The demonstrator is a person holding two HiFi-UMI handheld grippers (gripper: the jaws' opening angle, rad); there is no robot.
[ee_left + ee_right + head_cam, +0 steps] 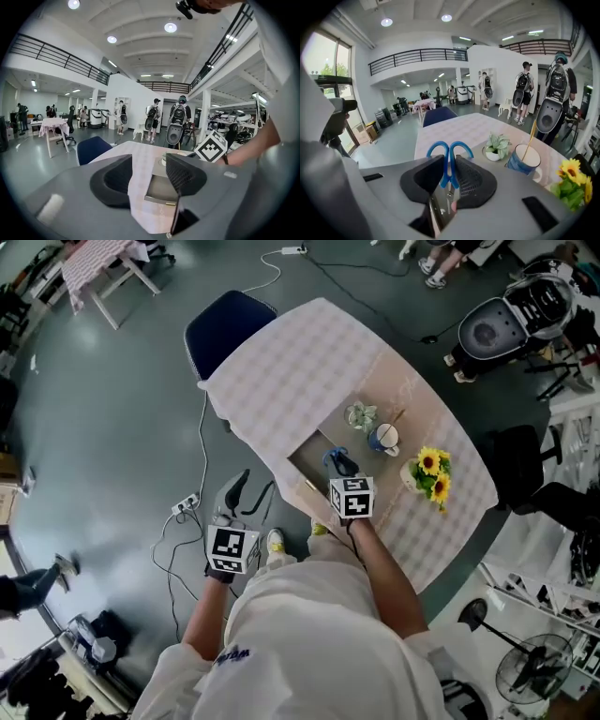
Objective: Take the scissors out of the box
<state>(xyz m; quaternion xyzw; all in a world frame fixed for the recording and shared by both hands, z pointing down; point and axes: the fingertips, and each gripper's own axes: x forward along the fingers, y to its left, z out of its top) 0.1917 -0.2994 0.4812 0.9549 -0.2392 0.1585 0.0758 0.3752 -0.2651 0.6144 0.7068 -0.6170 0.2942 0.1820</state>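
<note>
My right gripper (341, 465) is shut on a pair of scissors (335, 457) with blue handles, held above the open box (307, 468) at the near edge of the table (309, 352). In the right gripper view the scissors (449, 174) stand upright between the right gripper's (449, 164) jaws, handle loops up. My left gripper (248, 495) hangs off the table to the left, over the floor. In the left gripper view the left gripper (149, 161) has its jaws apart with nothing between them, and the box (161, 190) shows beyond them.
On the checked tablecloth behind the box stand a small potted plant (361, 415), a blue mug (384, 438) with a stick in it and a pot of sunflowers (431, 474). A blue chair (225, 329) stands at the table's far left. Cables and a power strip (186, 504) lie on the floor.
</note>
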